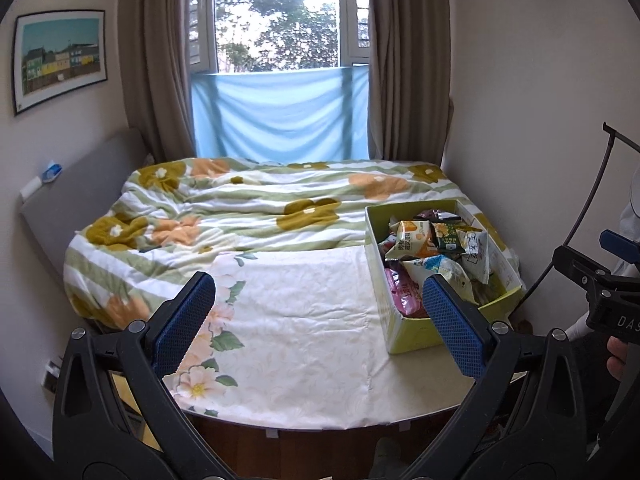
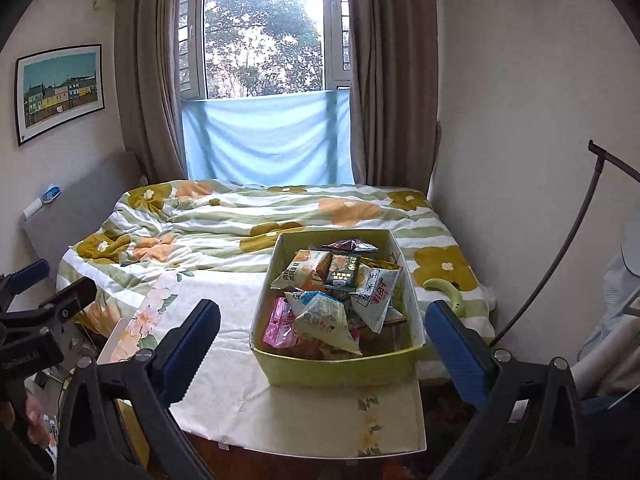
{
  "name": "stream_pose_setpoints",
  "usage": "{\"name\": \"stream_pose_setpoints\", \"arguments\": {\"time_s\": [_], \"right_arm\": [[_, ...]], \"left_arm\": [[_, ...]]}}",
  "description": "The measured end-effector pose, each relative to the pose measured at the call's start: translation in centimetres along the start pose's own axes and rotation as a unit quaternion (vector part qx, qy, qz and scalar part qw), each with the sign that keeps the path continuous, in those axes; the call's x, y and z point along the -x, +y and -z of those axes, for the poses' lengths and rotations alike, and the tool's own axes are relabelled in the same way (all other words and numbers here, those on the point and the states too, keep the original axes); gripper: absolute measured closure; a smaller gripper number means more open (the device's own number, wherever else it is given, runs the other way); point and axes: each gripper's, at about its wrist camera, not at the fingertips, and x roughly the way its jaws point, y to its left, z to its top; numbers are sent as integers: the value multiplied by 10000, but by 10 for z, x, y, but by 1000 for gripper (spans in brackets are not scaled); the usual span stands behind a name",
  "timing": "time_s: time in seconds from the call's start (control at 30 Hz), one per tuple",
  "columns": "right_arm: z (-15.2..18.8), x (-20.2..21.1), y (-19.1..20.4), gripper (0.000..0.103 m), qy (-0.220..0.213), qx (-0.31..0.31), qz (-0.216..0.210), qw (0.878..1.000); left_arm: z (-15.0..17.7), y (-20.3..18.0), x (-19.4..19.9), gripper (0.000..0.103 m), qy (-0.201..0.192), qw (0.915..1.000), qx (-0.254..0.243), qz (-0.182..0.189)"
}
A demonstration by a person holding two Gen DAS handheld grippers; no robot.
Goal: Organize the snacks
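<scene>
A yellow-green cardboard box [image 1: 408, 332] [image 2: 340, 368] full of mixed snack packets [image 1: 432, 248] [image 2: 332, 300] stands on a white floral tablecloth [image 1: 304, 320] [image 2: 240, 340] at the foot of a bed. My left gripper [image 1: 320, 316] is open and empty, held above the cloth, with the box by its right finger. My right gripper [image 2: 324, 348] is open and empty, held in front of the box's near wall. Each gripper shows at the edge of the other's view: the right one in the left wrist view [image 1: 604, 284], the left one in the right wrist view [image 2: 36, 312].
The bed carries a rumpled green-striped flowered quilt [image 1: 248, 208] [image 2: 224, 220]. A grey headboard [image 1: 76, 192] is at the left, a curtained window [image 1: 280, 60] behind. A wall stands close on the right, with a black curved rod [image 2: 576, 232]. A pale green curved object [image 2: 448, 292] lies right of the box.
</scene>
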Motion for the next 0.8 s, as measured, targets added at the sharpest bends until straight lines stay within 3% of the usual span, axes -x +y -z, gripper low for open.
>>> {"name": "stream_pose_setpoints", "arguments": {"time_s": [0.8], "right_arm": [[15, 14, 7, 1, 31, -95, 86, 9999]], "left_arm": [[9, 2, 12, 0, 0, 9999, 79, 143]]}}
